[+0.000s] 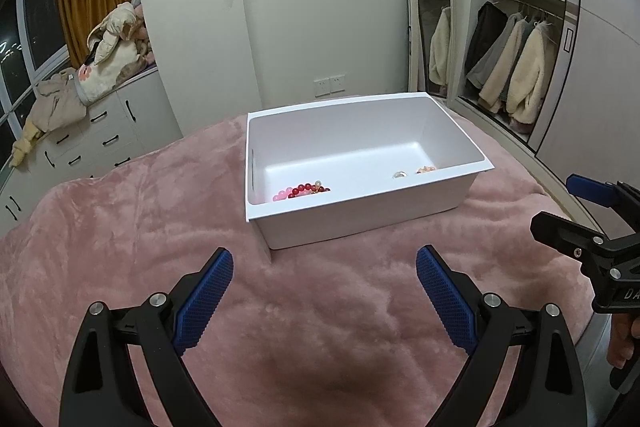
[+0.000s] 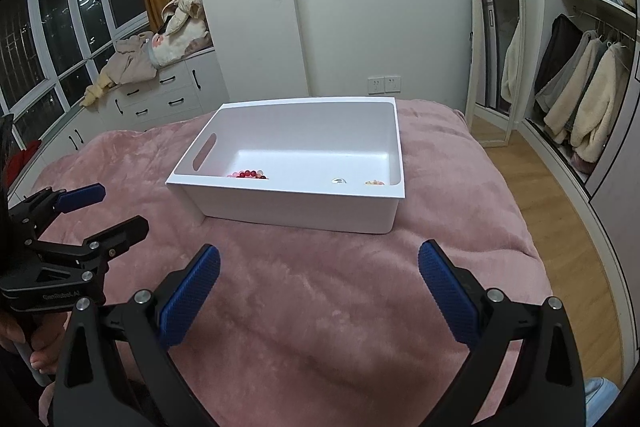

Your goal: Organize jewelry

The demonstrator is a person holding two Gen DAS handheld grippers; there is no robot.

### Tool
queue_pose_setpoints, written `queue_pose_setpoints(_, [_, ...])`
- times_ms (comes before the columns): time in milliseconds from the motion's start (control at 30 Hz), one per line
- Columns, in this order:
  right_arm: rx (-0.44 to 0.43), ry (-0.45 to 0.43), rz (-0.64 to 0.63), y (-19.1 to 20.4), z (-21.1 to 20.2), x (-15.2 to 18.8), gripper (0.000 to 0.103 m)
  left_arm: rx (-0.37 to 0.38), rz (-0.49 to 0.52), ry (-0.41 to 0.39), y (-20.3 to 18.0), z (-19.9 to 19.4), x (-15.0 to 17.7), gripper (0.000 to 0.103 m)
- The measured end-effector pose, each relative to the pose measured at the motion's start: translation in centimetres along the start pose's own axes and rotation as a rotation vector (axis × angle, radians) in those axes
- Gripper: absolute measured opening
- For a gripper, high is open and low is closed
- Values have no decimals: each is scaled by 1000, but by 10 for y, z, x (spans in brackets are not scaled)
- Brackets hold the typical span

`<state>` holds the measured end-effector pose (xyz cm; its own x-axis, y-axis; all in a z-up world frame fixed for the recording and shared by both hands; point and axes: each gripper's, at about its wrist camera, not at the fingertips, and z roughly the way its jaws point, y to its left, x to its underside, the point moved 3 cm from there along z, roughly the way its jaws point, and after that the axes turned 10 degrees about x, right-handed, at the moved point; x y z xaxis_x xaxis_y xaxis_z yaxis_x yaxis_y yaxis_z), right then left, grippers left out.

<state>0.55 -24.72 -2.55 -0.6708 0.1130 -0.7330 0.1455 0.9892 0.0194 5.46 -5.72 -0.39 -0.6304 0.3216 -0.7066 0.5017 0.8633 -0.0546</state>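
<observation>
Both tools idle, held back from the bin. Left tool (image 1: 324, 267) spread wide, holding nothing; right tool (image 2: 319, 263) likewise wide apart, holding nothing.

White bin (image 1: 360, 215) sits on the pink blanket (image 1: 120, 227) of the bed. Inside, at the near wall: bead bracelet (image 1: 302, 190) at the left end, small silvery piece (image 1: 399, 174) and pale beaded piece (image 1: 425, 169) toward the right.

Bin's long axis runs left-right across both views; slot handle (image 2: 204, 151) on the left end wall.

Judgement: no jewelry visible outside the bin, so placing looks finished or nearly so. Any next move calls for reaching over the near rim.

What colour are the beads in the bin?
Red and pink beads, clearest in the left wrist view.
</observation>
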Motion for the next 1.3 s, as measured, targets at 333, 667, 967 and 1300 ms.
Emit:
queue_pose_setpoints(333, [1,14,6,-1,2,6,98,-5,0,13,-1,4,0,94])
queue_pose_setpoints(667, [-3,13,2,0,2,10,98,-4,4,15,-2,4,2,94])
queue_pose_setpoints(967, [-5,15,5,2,1,10,98,0,5,17,-3,5,5,94])
queue_pose_setpoints(1300, [-2,22,9,1,2,11,98,1,2,13,-1,4,4,94])
